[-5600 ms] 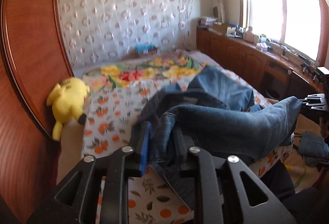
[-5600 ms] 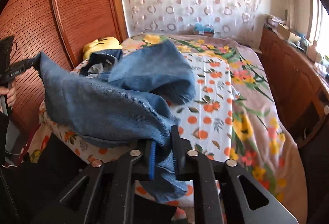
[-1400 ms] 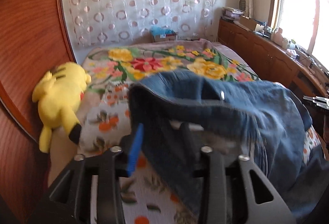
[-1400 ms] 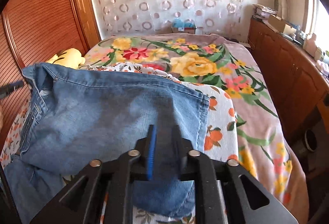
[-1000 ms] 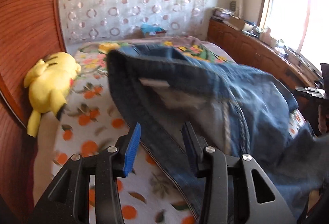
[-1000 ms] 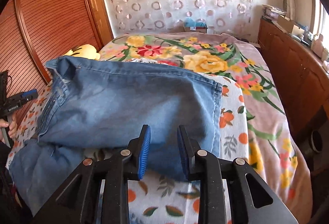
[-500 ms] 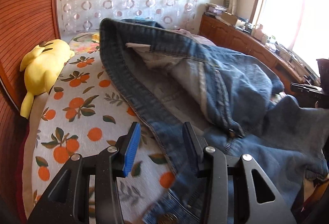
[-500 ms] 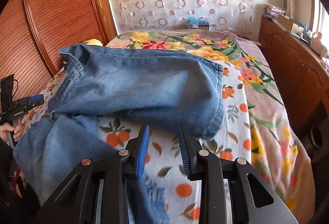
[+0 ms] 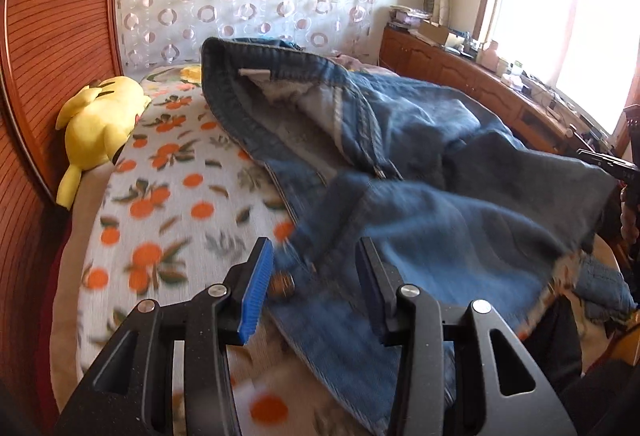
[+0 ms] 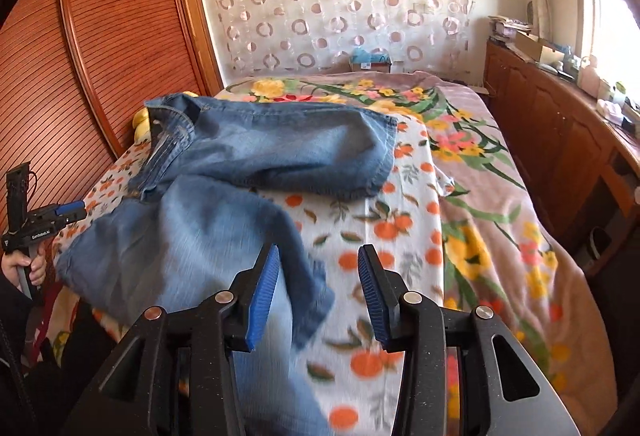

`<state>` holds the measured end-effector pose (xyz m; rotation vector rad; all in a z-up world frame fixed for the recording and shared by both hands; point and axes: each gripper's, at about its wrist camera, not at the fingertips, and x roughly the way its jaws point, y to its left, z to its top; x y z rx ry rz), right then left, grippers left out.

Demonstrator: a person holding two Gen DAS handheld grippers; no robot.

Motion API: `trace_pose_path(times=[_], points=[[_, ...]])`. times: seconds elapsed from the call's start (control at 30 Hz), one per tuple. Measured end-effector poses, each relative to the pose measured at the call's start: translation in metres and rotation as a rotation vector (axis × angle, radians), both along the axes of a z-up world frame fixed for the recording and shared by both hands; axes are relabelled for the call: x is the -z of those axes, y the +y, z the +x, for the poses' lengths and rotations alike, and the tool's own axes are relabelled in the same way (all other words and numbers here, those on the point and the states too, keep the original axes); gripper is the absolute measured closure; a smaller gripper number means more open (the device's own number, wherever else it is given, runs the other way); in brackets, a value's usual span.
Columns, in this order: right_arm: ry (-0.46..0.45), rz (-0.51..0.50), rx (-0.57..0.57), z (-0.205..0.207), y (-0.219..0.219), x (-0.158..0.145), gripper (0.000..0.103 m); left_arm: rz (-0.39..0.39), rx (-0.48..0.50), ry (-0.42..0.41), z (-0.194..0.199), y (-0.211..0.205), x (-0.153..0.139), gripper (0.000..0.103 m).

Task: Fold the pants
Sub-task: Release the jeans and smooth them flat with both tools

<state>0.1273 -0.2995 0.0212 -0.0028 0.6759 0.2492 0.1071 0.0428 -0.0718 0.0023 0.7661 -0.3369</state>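
Your left claw (image 9: pixel 314 276) sits at the bottom centre of the left wrist view with its jaws apart; denim lies under the gap, but neither the blue pad nor the dark one presses on it, so it is released. Your right claw (image 10: pixel 318 290) fills the bottom centre of the right wrist view, and its jaws have just been opening; the edge of a pant leg lies below the gap, blurred, and the pads do not pinch it, so this one is released too. Look at the pants (image 10: pixel 256 164): blue jeans spread across the bed (image 10: pixel 500 204), occupying the left and middle of the right wrist frame, with the waistband toward the upper left, one leg stretched rightward across the orange-print sheet (image 10: pixel 404 232) and the other running down toward the lower left, where it drops over the bed's edge. From the left wrist view the waistband gapes open at upper centre, showing a pale lining and a small label, and the metal button (image 9: pixel 282 283) rests just beside the blue pad. You can also see a yellow plush toy (image 9: pixel 98 120) lying at the left, against the wooden slatted door (image 9: pixel 48 48), apart from the jeans.
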Motion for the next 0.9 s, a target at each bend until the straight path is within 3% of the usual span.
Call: trace_pose_path(times=[0.3, 0.6, 0.7, 0.8, 0.83, 0.9], points=[[0.015, -0.014, -0.034, -0.034, 0.000, -0.003, 0.059, -0.036, 0.030, 0.035, -0.033, -0.014, 0.002, 0.058], [0.116, -0.042, -0.093, -0.026, 0.001, 0.020, 0.058, 0.022, 0.041, 0.124, -0.017, -0.037, 0.023, 0.057], [0.137, -0.061, -0.106, -0.017, 0.005, 0.027, 0.058, 0.058, 0.042, 0.134, -0.015, -0.040, 0.029, 0.078], [0.141, -0.052, -0.112, -0.010, 0.006, 0.029, 0.058, 0.083, 0.048, 0.140, -0.016, -0.042, 0.030, 0.087], [0.143, -0.046, -0.111, -0.008, 0.005, 0.030, 0.058, 0.093, 0.052, 0.139, -0.017, -0.043, 0.029, 0.094], [0.147, -0.034, -0.110, -0.006, 0.006, 0.033, 0.058, 0.099, 0.054, 0.134, -0.020, -0.045, 0.025, 0.097]])
